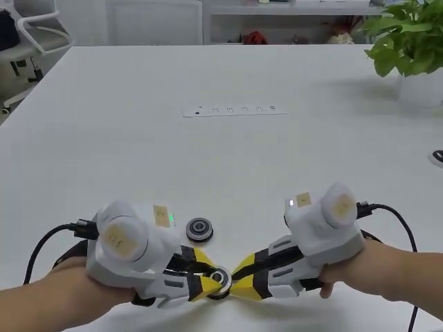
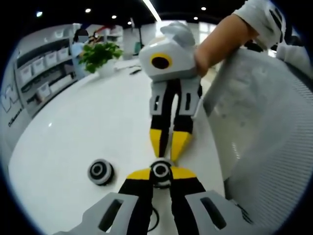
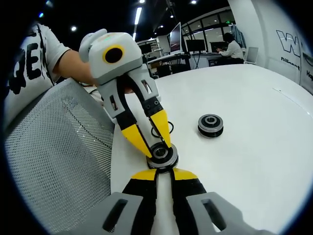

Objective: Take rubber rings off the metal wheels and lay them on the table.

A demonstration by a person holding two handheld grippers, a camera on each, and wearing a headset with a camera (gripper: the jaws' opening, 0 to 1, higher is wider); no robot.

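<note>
A small metal wheel (image 1: 219,279) with a black rubber ring hangs between both grippers just above the white table (image 1: 228,159), near its front edge. My left gripper (image 1: 210,281) is shut on the wheel (image 2: 160,170), one yellow tip on each side. My right gripper (image 1: 232,279) faces it, its tips pinched together on the ring at the wheel's (image 3: 163,154) near edge. A second wheel (image 1: 199,229) with its ring lies flat on the table just behind. A thin loose black ring (image 3: 161,128) lies on the table under the left gripper (image 3: 159,147).
A white power strip (image 1: 234,110) lies mid-table. A potted plant (image 1: 408,41) stands at the far right corner. A grey mesh chair back (image 3: 54,161) is close behind the table's front edge. An office chair (image 1: 34,34) stands beyond the far left corner.
</note>
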